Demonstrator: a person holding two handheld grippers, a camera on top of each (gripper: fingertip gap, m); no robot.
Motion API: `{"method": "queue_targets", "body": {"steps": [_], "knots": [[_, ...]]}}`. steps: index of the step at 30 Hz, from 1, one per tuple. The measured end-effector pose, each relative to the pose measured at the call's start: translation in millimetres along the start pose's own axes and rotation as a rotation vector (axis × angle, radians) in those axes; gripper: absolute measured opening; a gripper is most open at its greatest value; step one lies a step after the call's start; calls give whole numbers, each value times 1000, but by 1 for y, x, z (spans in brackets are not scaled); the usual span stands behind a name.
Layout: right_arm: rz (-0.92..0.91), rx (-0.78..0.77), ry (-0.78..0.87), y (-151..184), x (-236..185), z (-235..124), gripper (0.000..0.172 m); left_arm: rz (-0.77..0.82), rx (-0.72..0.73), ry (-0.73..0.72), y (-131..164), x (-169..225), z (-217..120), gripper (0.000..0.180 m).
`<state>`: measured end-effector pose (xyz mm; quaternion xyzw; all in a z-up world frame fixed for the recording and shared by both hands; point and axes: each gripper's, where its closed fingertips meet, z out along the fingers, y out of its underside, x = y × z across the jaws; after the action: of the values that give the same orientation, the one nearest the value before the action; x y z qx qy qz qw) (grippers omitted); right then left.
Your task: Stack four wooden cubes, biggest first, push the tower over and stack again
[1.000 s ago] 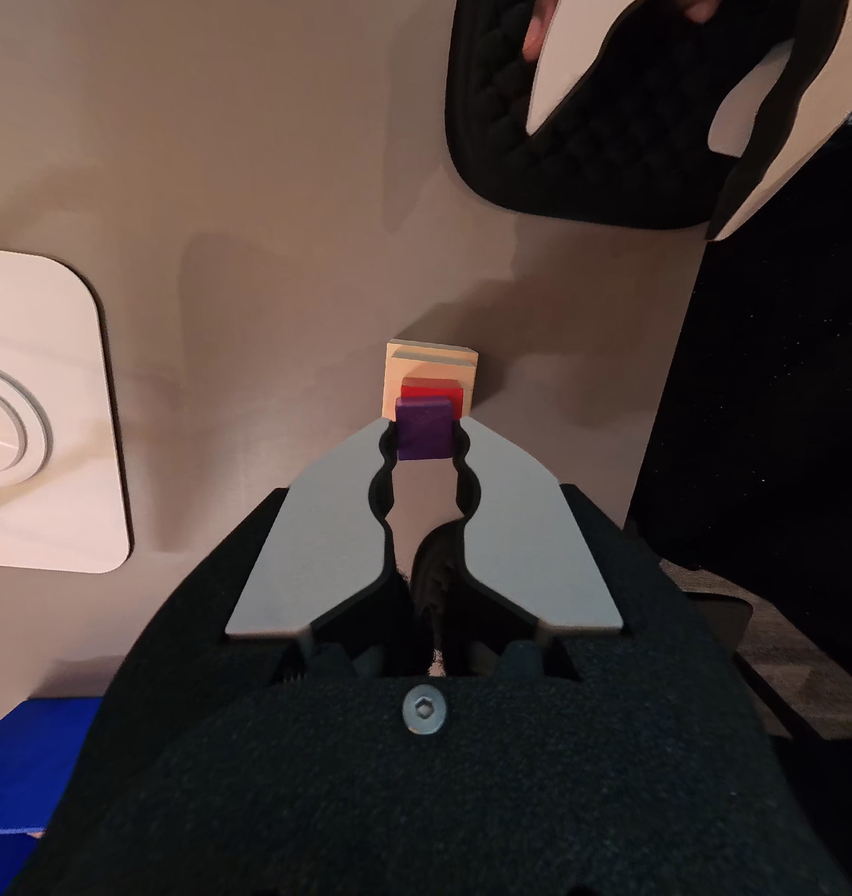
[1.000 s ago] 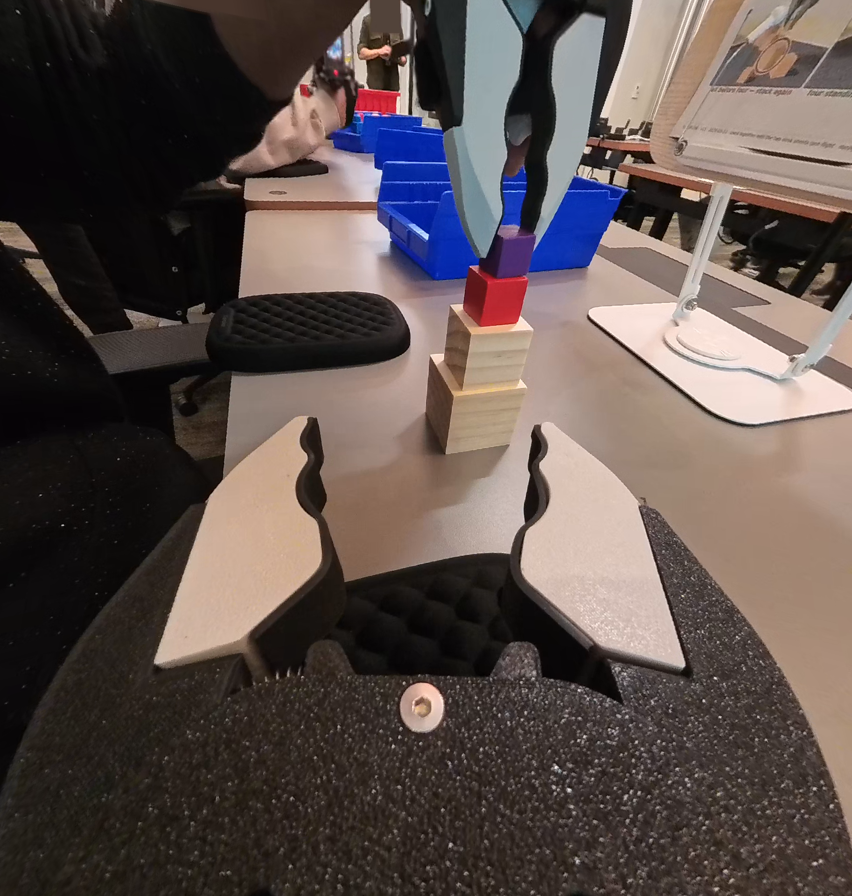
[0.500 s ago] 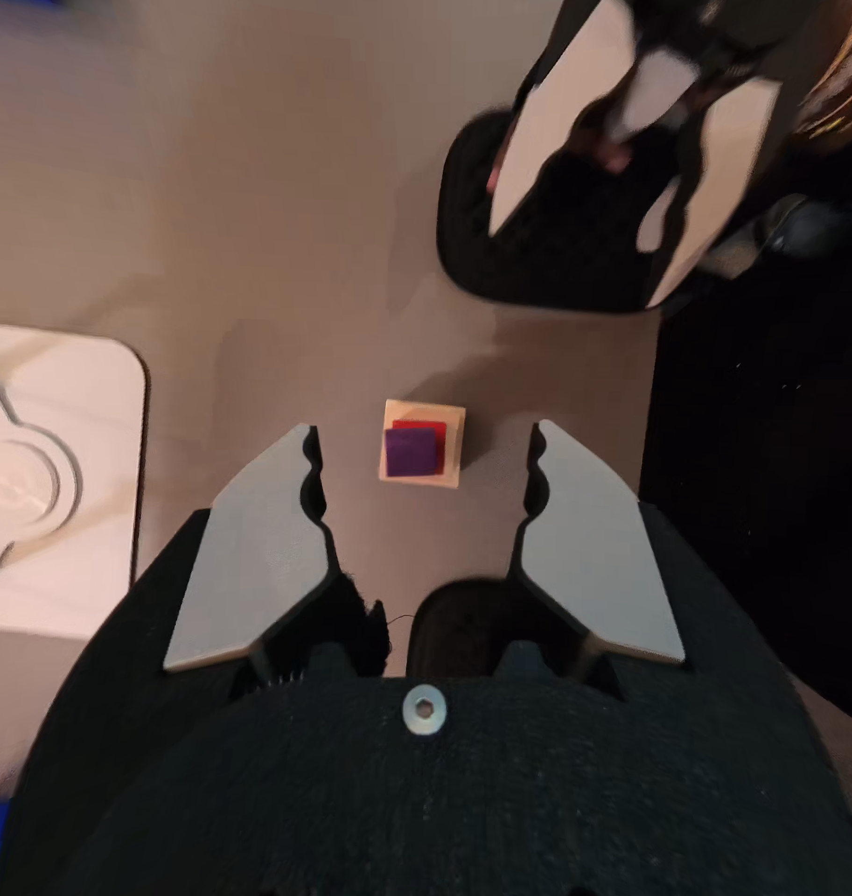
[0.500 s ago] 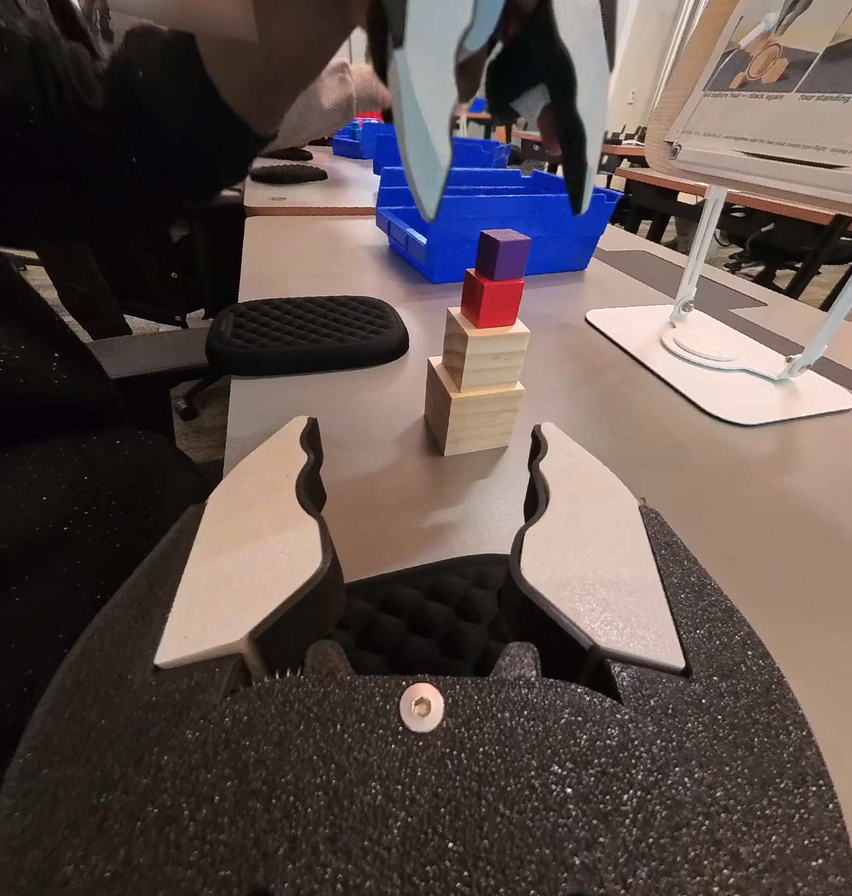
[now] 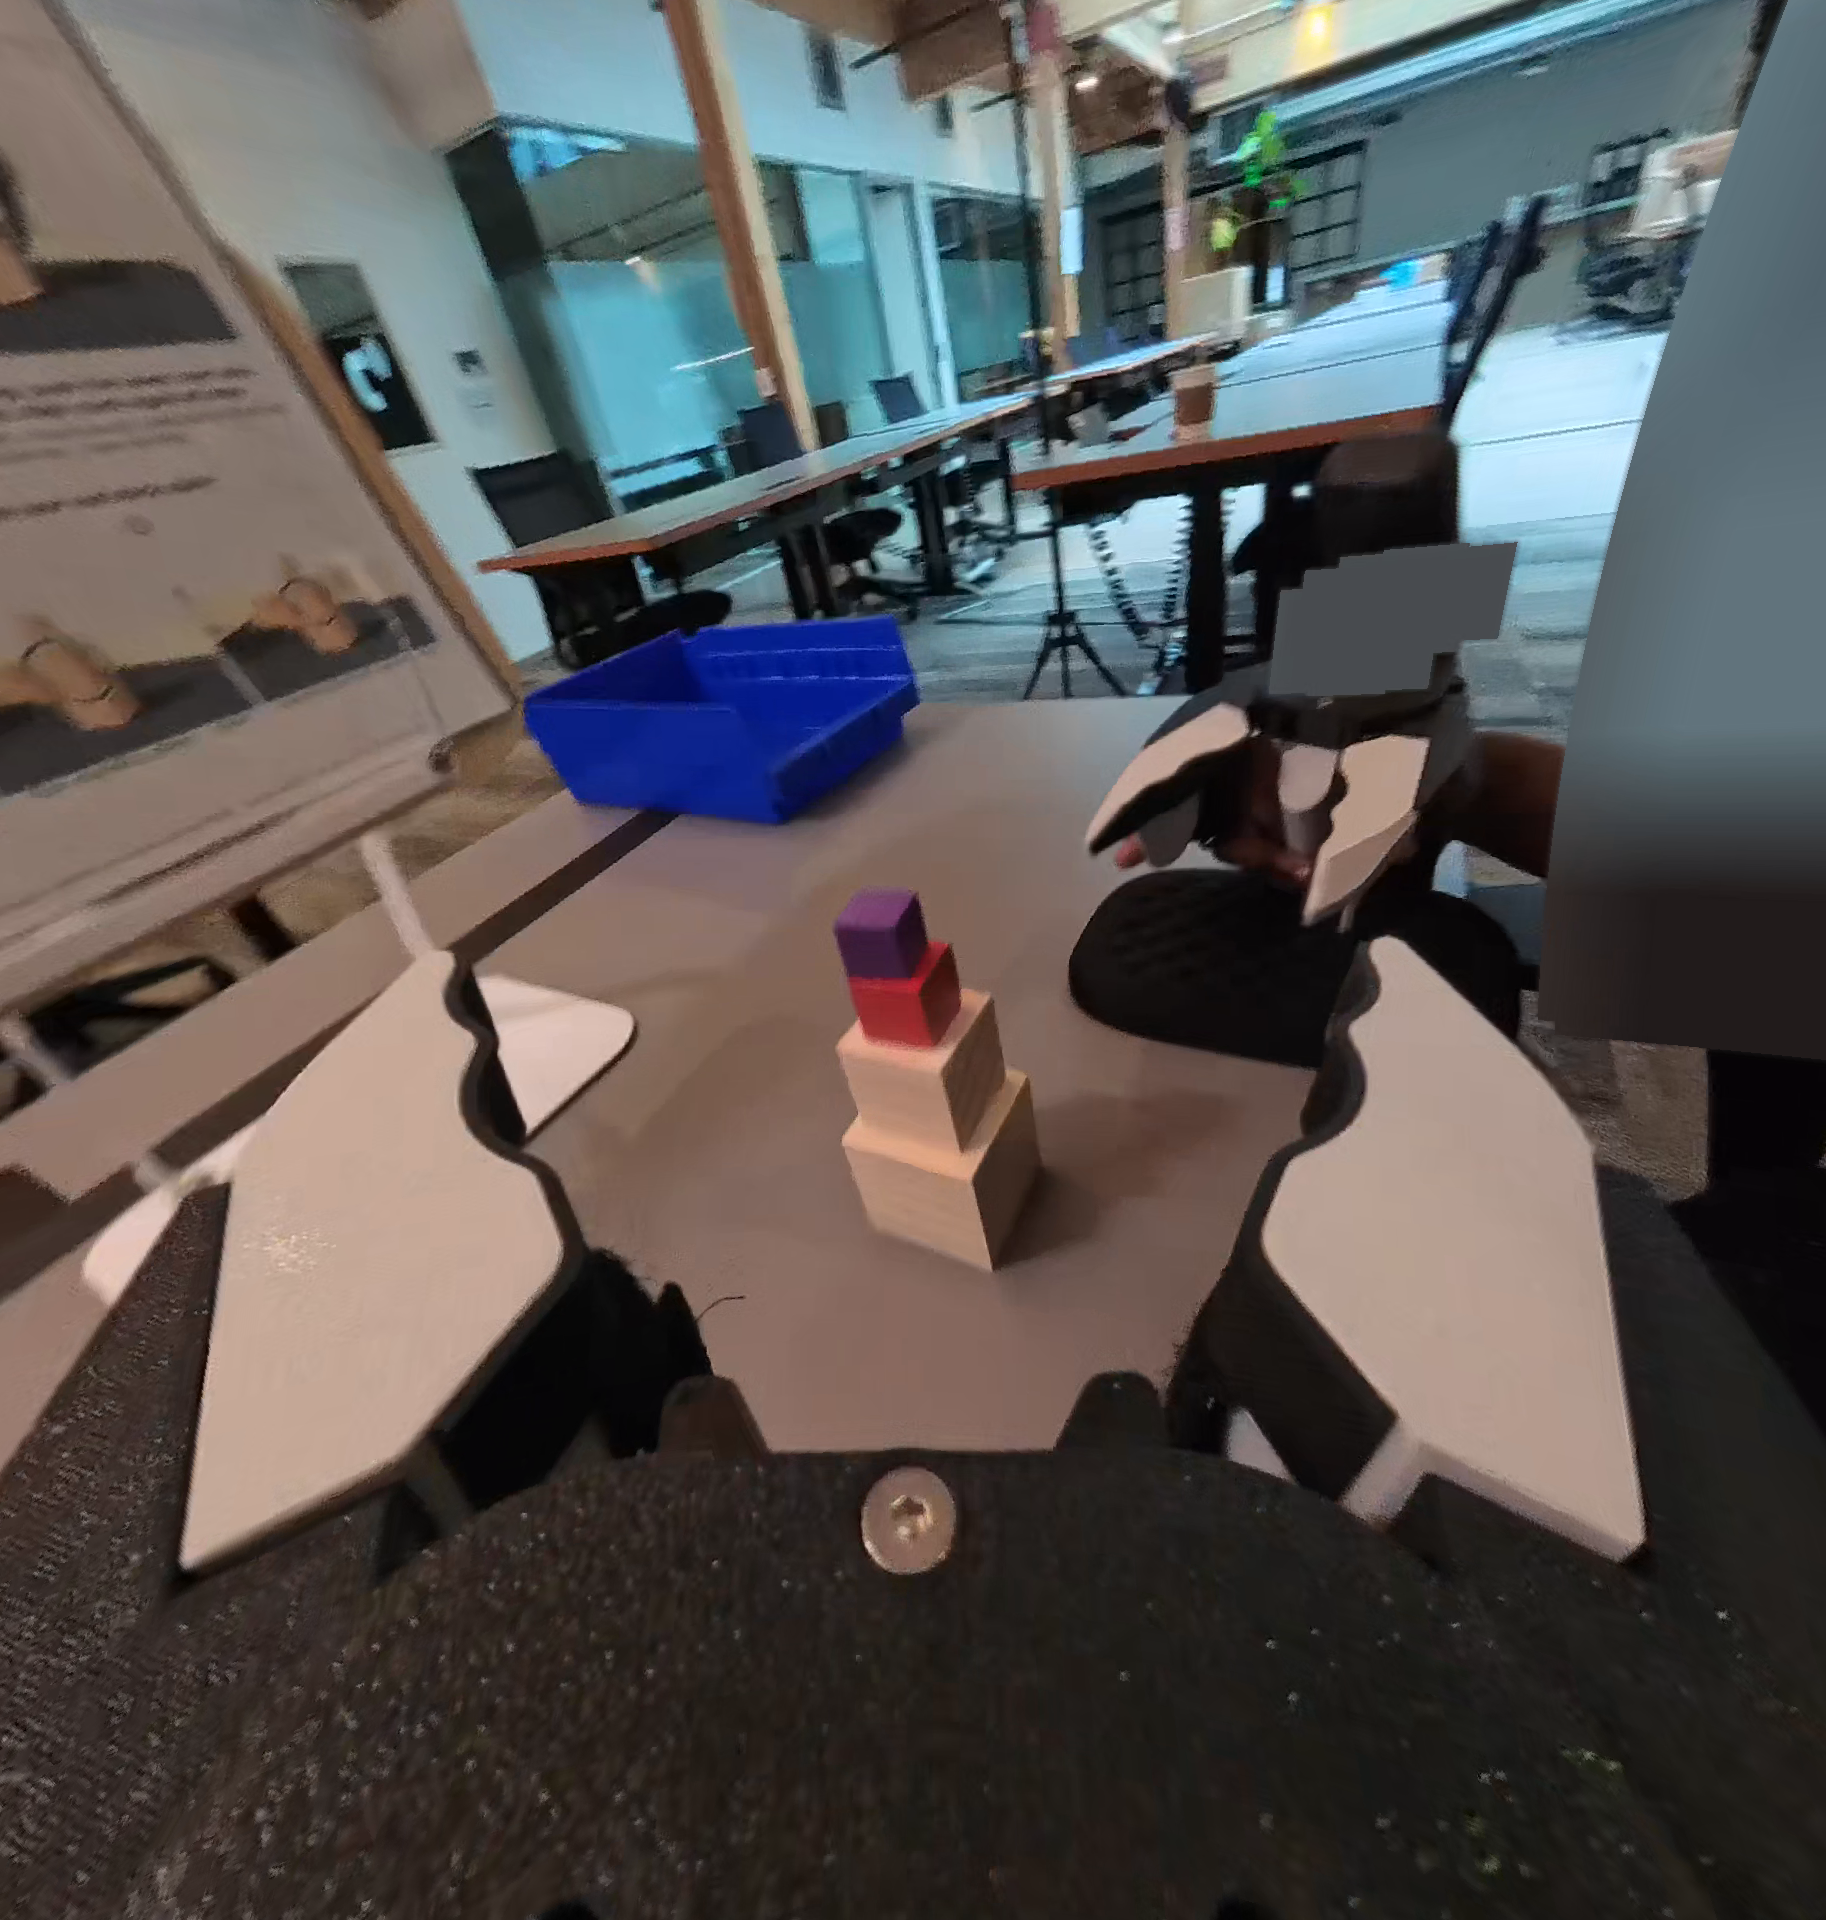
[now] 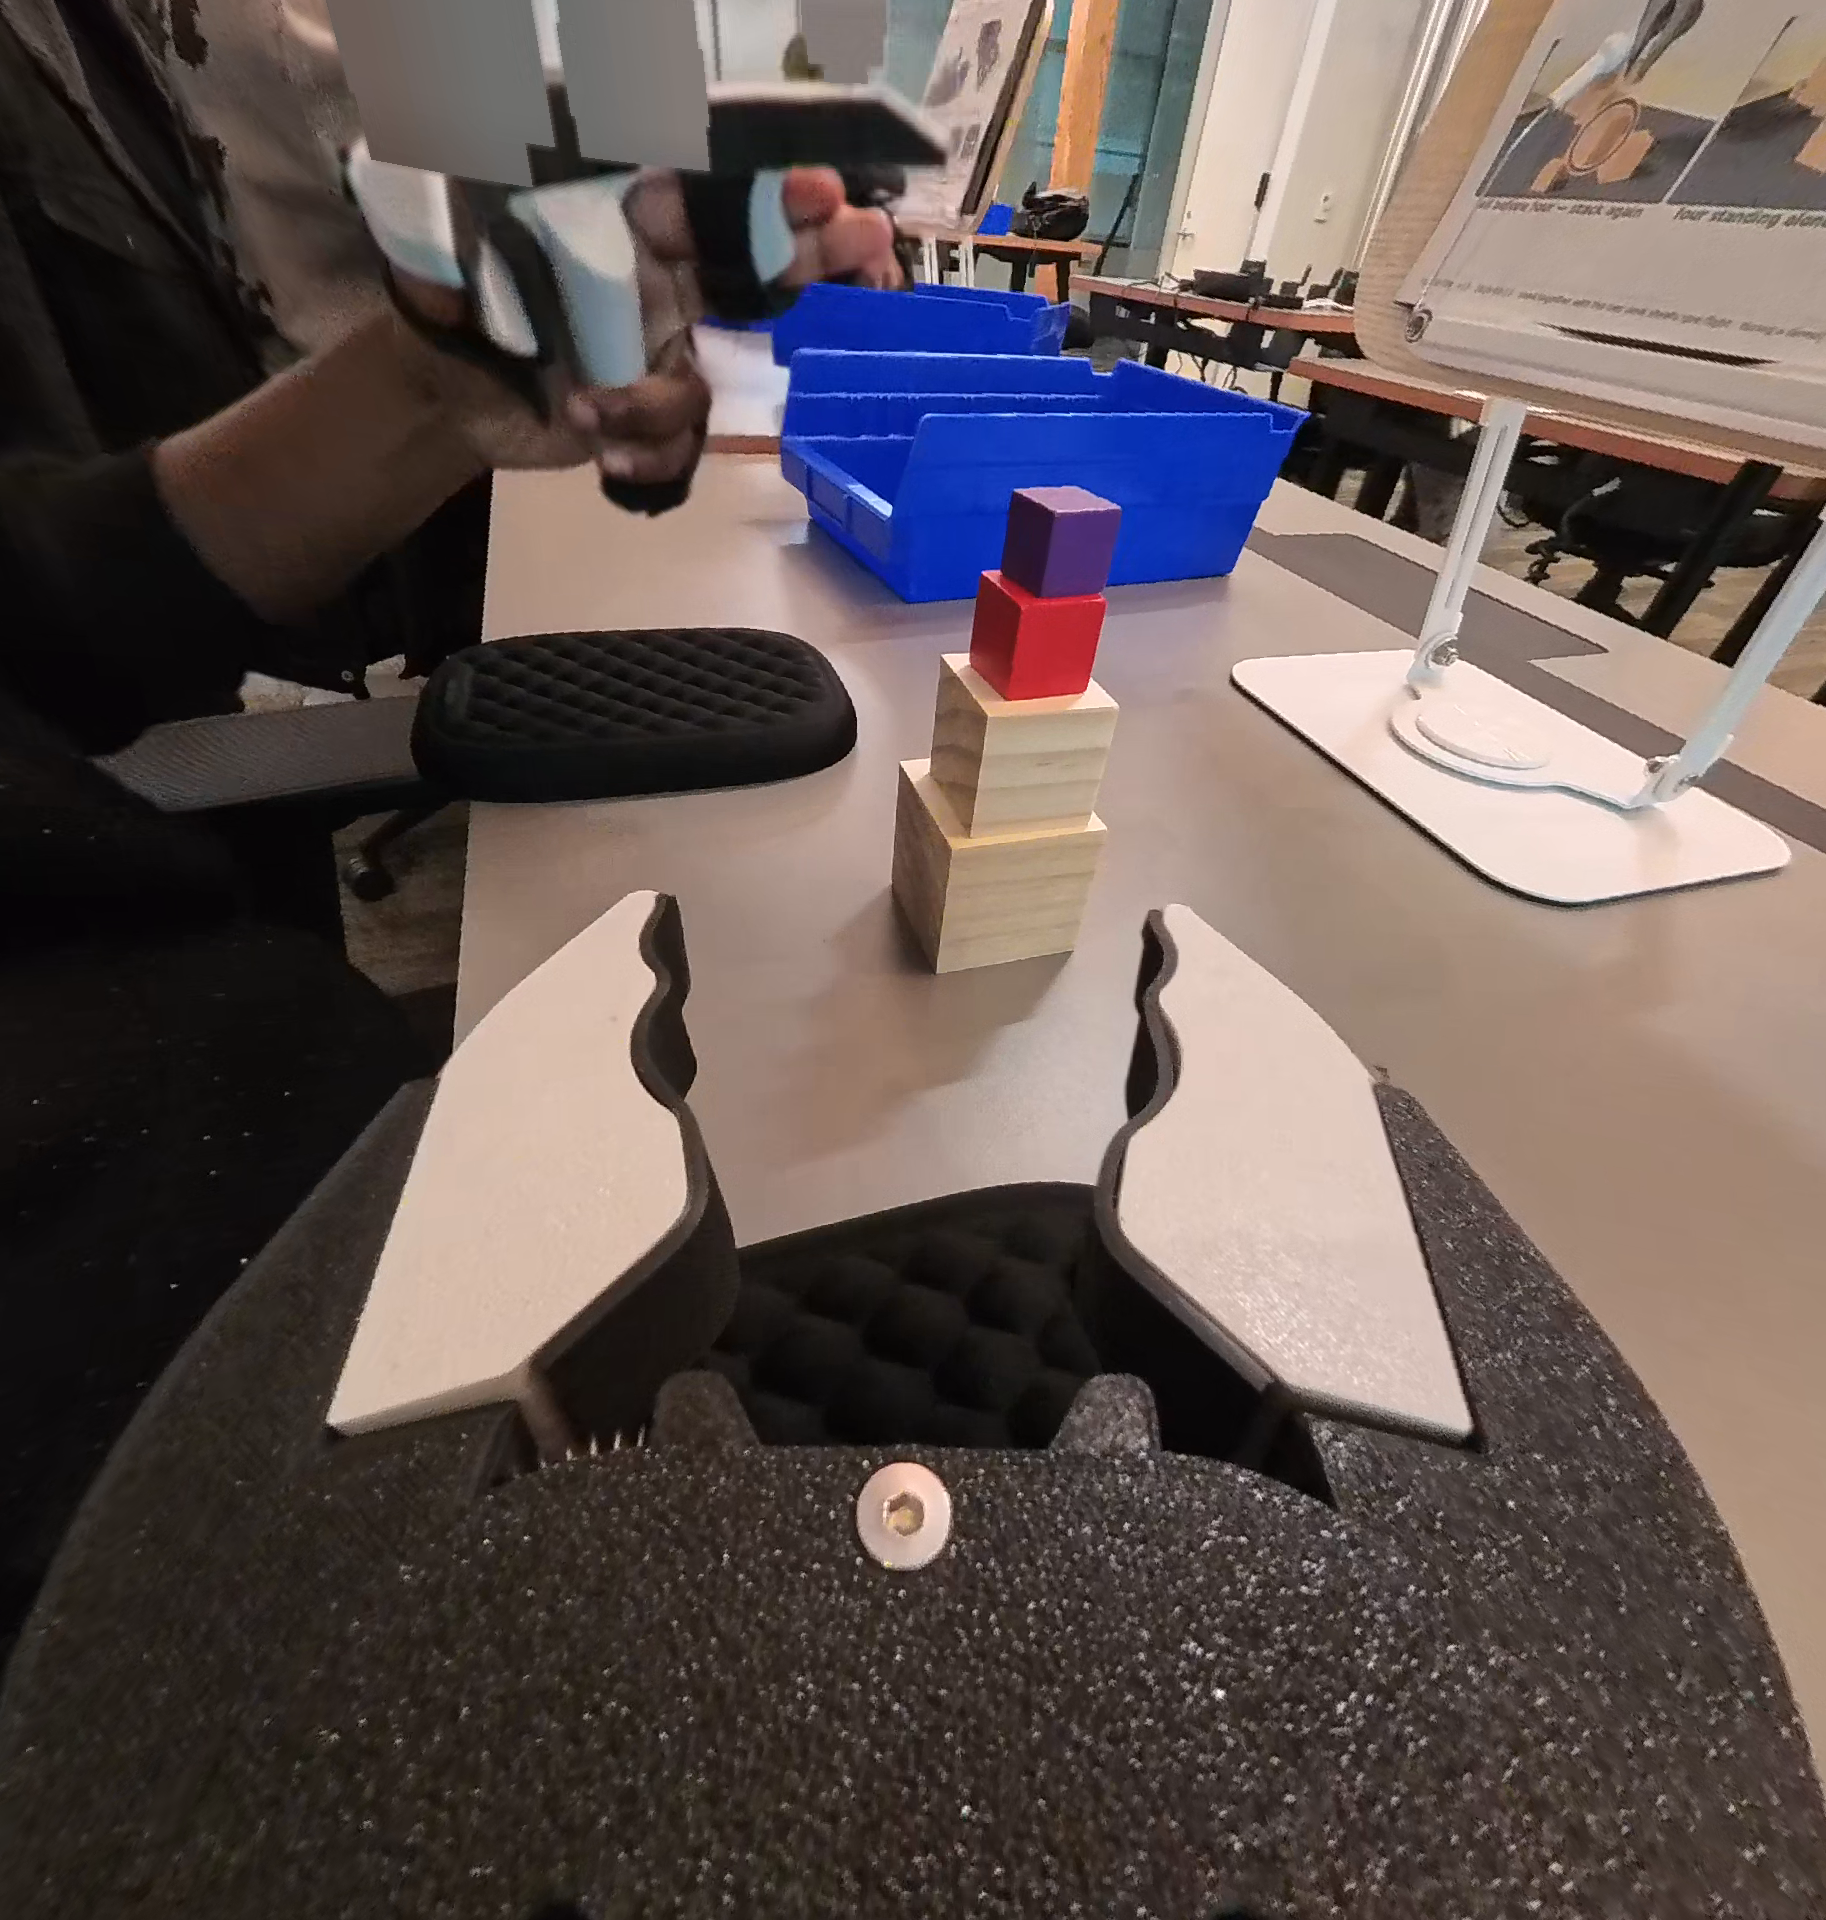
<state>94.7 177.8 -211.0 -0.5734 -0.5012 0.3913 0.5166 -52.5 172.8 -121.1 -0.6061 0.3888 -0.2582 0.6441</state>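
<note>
On a grey table [image 6: 1408, 1091] stands a tower of four cubes: a large wooden cube [image 6: 1002, 883] at the bottom, a smaller wooden cube [image 6: 1023, 748] on it, then a red cube [image 6: 1039, 639], and a purple cube [image 6: 1060, 540] on top.

Just short of the tower, the right gripper [image 6: 914, 997] is held low and level over the table, pointing at the bottom cube, its jaws parted and holding nothing.

Away from the tower, the left gripper [image 5: 914, 1049] is held higher and angled down, with the stack framed between its fingers, which are spread very wide and touch nothing. From the right wrist view it appears blurred, raised in a hand [image 6: 576, 405] above a black chair armrest [image 6: 634, 712].

Behind the tower sits a blue bin [image 6: 1034, 468]; a white stand base [image 6: 1511, 779] lies to one side.
</note>
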Motion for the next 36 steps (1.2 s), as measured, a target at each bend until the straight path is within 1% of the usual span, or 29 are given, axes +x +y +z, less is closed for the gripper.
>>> {"method": "queue_targets", "body": {"steps": [2, 5, 10, 16, 20, 21, 22, 23, 24, 25, 27, 28, 32, 36], "knots": [[-5, 3, 9, -1, 1, 0, 85, -33, 18, -68, 15, -3, -11, 146], [-11, 11, 25, -1, 2, -1, 85, -98, 63, -124, 33, -1, -23, 146], [-12, 7, 47, -1, 4, -1, 88, -114, 89, -238, 54, -4, -38, 146], [-34, 32, 77, -4, 5, -4, 88, -155, 178, -242, 51, -7, -50, 146], [-12, 38, 114, -6, 12, -5, 91, -186, 193, -238, 51, -9, -52, 146], [-7, 36, 152, -8, 17, -4, 88, -182, 190, -236, 51, -9, -51, 146], [-2, 28, 189, -9, 21, -4, 78, -176, 185, -236, 52, -8, -50, 146], [1, 15, 210, -10, 23, -2, 53, -170, 178, -235, 52, -8, -50, 146], [6, 6, 219, -11, 25, 0, 22, -166, 172, -236, 53, -7, -49, 146], [18, 11, 218, -15, 26, 3, 0, -163, 170, -238, 53, -7, -49, 146], [70, 23, 184, -21, 27, 13, 0, -158, 170, -251, 53, -8, -49, 146], [94, 3, 170, -20, 29, 19, 0, -155, 170, -258, 53, -8, -49, 146], [130, -129, 100, -9, 33, 45, 0, -146, 164, -263, 54, -8, -49, 146], [92, -267, 79, 6, 35, 65, 0, -143, 151, -253, 55, -6, -47, 146]]}}
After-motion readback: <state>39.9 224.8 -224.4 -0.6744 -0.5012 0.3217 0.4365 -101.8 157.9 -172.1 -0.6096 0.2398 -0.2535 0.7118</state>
